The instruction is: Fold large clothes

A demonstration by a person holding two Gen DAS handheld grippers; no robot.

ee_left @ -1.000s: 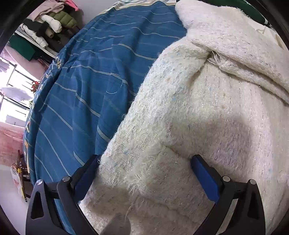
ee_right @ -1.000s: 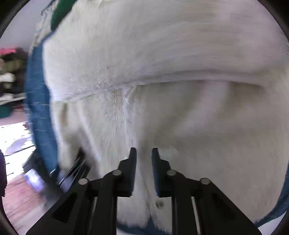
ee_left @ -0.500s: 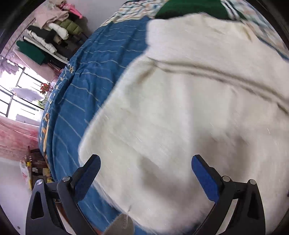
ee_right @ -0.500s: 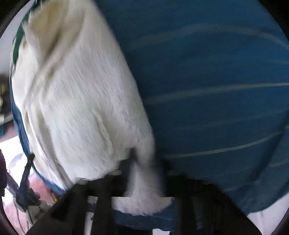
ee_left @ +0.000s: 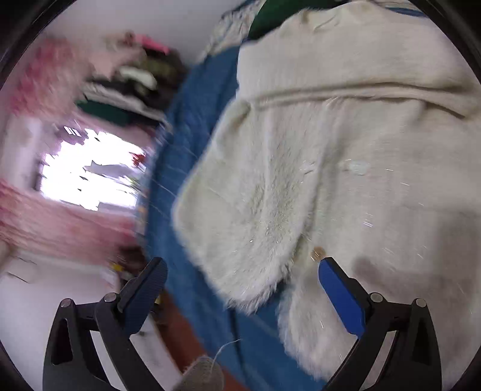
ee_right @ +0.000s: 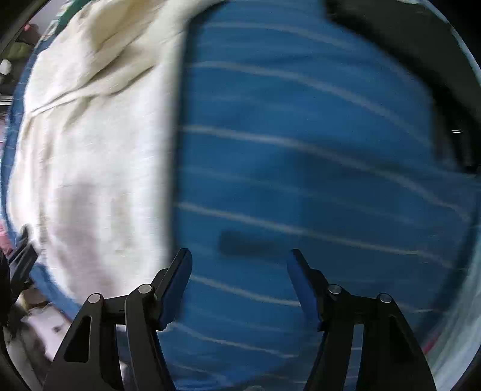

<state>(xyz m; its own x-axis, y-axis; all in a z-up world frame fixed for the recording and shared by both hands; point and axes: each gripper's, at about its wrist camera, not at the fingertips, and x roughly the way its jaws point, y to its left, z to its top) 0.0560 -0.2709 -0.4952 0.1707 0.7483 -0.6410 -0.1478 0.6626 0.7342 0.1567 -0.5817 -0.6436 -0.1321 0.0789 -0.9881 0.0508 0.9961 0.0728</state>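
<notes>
A large cream fuzzy garment (ee_left: 345, 156) lies partly folded on a blue striped bedspread (ee_left: 192, 120). My left gripper (ee_left: 240, 279) hovers over its near edge, open wide, with nothing pinched between the pads. The right wrist view shows the same cream garment (ee_right: 90, 135) on the left and bare blue striped bedspread (ee_right: 300, 165) across the rest. My right gripper (ee_right: 239, 270) points down at the bare bedspread just right of the garment's edge. Its jaws are opening and nothing is between them.
A dark green cloth (ee_left: 285, 12) lies beyond the garment's far end. Piled clothes (ee_left: 135, 84) and a bright window (ee_left: 90, 174) with pink curtains stand left of the bed. A dark item (ee_right: 421, 75) lies at the upper right of the bedspread.
The right gripper was shut on the cream garment, carried it sideways, then let go and now stands open over bare bedspread. The left gripper pulled back from the garment and swung left, still open.
</notes>
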